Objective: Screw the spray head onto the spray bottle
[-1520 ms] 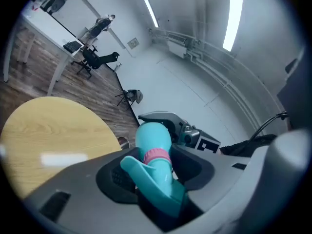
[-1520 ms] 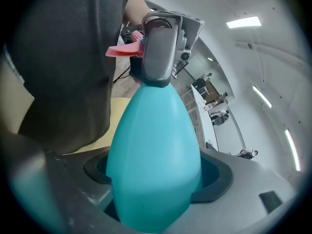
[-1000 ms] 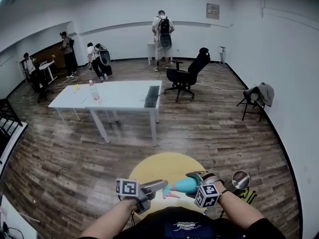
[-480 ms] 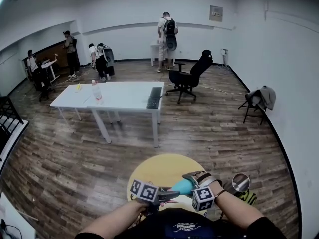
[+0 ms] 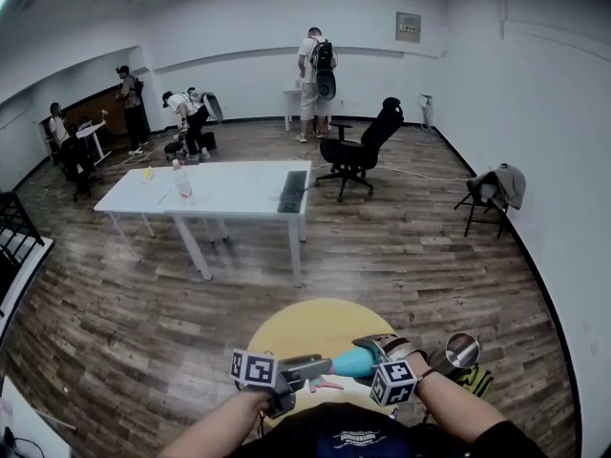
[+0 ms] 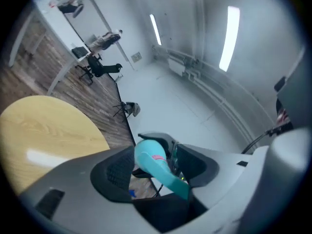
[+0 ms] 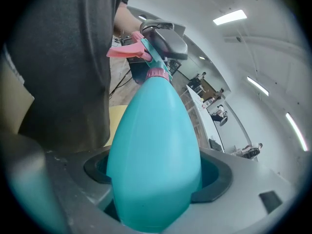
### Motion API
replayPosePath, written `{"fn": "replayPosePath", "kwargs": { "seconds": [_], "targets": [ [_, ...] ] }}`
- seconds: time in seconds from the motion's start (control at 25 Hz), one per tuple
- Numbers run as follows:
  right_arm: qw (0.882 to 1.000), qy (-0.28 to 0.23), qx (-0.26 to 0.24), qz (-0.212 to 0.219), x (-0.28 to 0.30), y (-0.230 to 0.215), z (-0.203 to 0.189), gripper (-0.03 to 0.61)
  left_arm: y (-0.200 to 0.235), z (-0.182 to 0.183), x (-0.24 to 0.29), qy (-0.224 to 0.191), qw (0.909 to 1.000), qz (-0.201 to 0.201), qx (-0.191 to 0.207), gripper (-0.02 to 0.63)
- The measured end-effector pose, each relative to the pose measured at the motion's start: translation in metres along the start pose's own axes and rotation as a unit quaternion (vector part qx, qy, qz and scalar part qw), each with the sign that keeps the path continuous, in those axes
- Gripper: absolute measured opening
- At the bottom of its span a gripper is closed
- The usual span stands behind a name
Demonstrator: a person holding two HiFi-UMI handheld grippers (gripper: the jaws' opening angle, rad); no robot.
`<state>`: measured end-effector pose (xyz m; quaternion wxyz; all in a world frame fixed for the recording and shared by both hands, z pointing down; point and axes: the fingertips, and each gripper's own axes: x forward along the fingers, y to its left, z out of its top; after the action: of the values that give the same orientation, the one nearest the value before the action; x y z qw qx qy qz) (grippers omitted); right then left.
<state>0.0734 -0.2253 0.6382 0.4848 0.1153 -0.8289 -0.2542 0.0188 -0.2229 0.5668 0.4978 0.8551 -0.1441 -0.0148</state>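
My right claw was clamped on the wide lower body of the teal spray bottle. From that claw's view the neck ran up to twelve o'clock. In the head view the bottle lay nearly level in the air at six o'clock, above the near edge of the round yellow worktop, with its neck towards nine o'clock. The spray head sat on the neck, its pink collar at the joint and its pink trigger sticking out to ten o'clock.

My left claw stood fairly wide around the spray head. Its jaws had just been opening, and I could see no firm press on the head.

I judged the bottle light and thin-walled, likely to give if I pinched hard. It looked smooth and tapered too, so it could slide out of the pads towards the neck. The broad base where I held it seemed the right place, since the walls there are widest and resist twisting best. I could not tell whether there was liquid inside.

The head looked like stiffer plastic. I judged the collar or the solid housing above it the place to grip for turning, not the trigger, which would hinge and could snap.
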Motion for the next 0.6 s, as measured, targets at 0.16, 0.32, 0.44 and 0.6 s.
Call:
{"fn": "replayPosePath", "kwargs": {
  "seconds": [0.16,0.32,0.44,0.6],
  "targets": [
    [1.000,0.019,0.005,-0.007,-0.004,-0.001,-0.020,0.453,0.008,0.018,-0.033,-0.041,0.9988,-0.011,-0.026,0.305],
    [0.999,0.010,-0.034,-0.010,0.003,-0.002,0.005,0.453,0.005,-0.013,0.002,0.040,0.9981,-0.022,-0.042,0.324],
    [0.997,0.025,-0.075,-0.011,0.010,-0.001,0.010,0.454,0.004,-0.032,0.026,0.091,0.9957,0.010,0.015,0.282],
    [0.997,0.016,-0.079,0.018,0.004,0.011,0.016,0.454,0.005,-0.051,0.031,0.176,0.9681,0.069,0.165,0.253]
  ]
}}
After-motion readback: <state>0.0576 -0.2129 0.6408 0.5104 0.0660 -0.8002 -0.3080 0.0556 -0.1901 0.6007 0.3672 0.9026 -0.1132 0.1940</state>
